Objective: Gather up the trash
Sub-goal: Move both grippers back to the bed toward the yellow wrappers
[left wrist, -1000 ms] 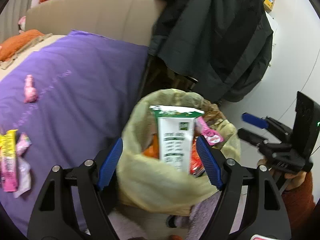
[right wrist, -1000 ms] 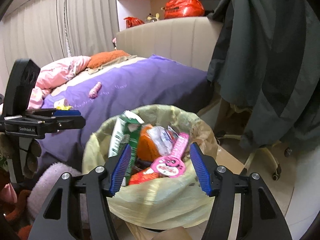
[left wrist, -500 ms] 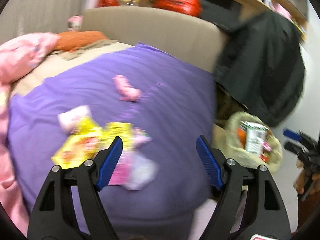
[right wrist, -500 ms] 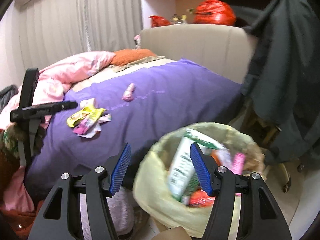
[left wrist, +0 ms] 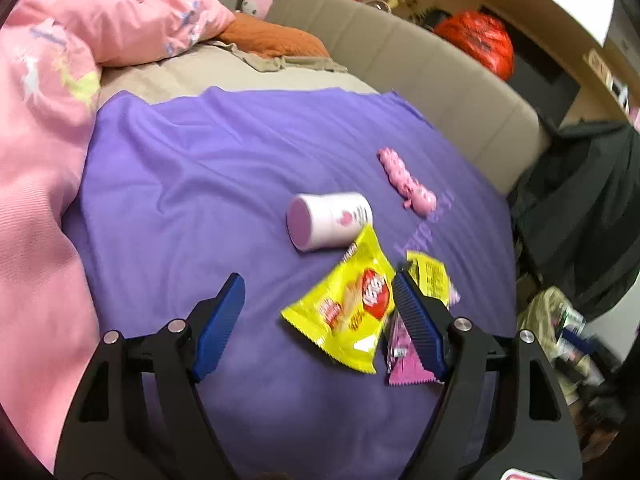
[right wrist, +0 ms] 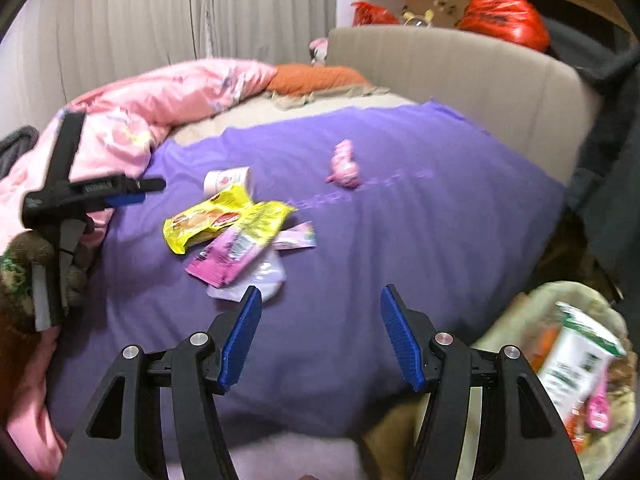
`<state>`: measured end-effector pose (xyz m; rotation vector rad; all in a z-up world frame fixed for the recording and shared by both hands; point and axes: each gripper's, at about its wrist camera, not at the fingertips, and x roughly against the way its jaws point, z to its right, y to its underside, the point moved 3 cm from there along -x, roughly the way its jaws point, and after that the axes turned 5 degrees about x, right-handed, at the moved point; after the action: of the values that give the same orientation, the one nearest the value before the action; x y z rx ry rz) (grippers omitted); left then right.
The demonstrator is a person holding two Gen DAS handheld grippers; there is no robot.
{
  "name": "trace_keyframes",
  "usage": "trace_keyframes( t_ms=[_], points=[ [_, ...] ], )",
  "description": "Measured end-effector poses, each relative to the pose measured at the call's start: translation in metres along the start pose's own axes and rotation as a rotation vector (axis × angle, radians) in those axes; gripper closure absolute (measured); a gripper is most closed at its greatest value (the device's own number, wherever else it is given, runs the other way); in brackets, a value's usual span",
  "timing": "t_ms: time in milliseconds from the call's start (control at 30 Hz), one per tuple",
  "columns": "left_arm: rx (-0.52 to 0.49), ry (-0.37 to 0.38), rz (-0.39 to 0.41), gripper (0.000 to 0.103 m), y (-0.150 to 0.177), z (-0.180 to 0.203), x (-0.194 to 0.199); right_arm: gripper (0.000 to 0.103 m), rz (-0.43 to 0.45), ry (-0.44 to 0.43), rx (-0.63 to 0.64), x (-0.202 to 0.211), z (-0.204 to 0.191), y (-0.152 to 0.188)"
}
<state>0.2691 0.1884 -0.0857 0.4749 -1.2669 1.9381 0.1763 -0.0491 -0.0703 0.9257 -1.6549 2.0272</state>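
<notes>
1. In the left wrist view, the left gripper (left wrist: 320, 320) is seen spread wide with nothing between its jaws, poised above the purple bedspread (left wrist: 192, 184)
2. The yellow snack bag (left wrist: 352, 304) is found just beyond the right jaw, near the middle of the bed; a magenta wrapper (left wrist: 400, 364) lies partly hidden behind that jaw, and a second small yellow packet (left wrist: 430, 276) sits to the right
3. A white cup (left wrist: 328, 220) is seen on its side just beyond the yellow bag, touching or nearly touching its far corner, and a pink toy (left wrist: 404, 180) lies farther off to the right
4. In the right wrist view, the right gripper (right wrist: 320, 340) is likewise held open and empty, over a bare stretch of bedspread near the bed's edge
5. The wrapper pile is seen to the far left of this gripper, with a pale pouch (right wrist: 260, 276) nearest its left jaw; the lined trash bin (right wrist: 560, 360) stands at the near right, already holding a carton and wrappers
6. The wrappers are judged light, thin, crinkly and slippery, so a raised crimped edge or corner is best pinched, not the flat middle pressed into soft bedding
7. The cup is judged light and easily crushed; its rim or wall can be taken gently
</notes>
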Motion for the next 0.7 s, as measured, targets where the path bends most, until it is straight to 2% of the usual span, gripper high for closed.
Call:
trace_keyframes(
  t_ms=[100, 167, 267, 333, 400, 467, 567, 700],
  points=[
    [0.022, -0.008, 0.003, 0.03, 0.0, -0.005, -0.002, 0.045, -0.014, -0.092, -0.018, -0.035, -0.032, -0.011],
    [0.028, -0.003, -0.002, 0.03, -0.001, -0.006, -0.004, 0.045, -0.012, -0.104, -0.032, -0.056, -0.047, -0.018],
    [0.013, -0.027, 0.017, 0.03, -0.005, -0.007, -0.002, 0.045, -0.016, -0.055, -0.045, -0.089, -0.059, -0.025],
    [0.004, -0.043, 0.032, 0.03, -0.008, -0.007, 0.0, 0.046, -0.067, -0.018, -0.065, -0.114, -0.06, -0.025],
    [0.015, -0.034, 0.036, 0.03, -0.01, -0.011, 0.001, 0.052, -0.126, -0.06, -0.084, -0.13, -0.061, -0.021],
    [0.048, -0.008, 0.023, 0.03, -0.012, -0.017, -0.001, 0.074, -0.111, -0.105, -0.069, -0.128, -0.061, -0.02],
    [0.09, 0.014, 0.008, 0.03, -0.012, -0.025, -0.005, 0.087, -0.098, -0.171, -0.08, -0.119, -0.057, -0.02],
    [0.08, 0.048, -0.006, 0.03, -0.009, -0.02, -0.009, 0.09, -0.032, -0.174, -0.098, -0.089, -0.043, -0.017]
  ],
)
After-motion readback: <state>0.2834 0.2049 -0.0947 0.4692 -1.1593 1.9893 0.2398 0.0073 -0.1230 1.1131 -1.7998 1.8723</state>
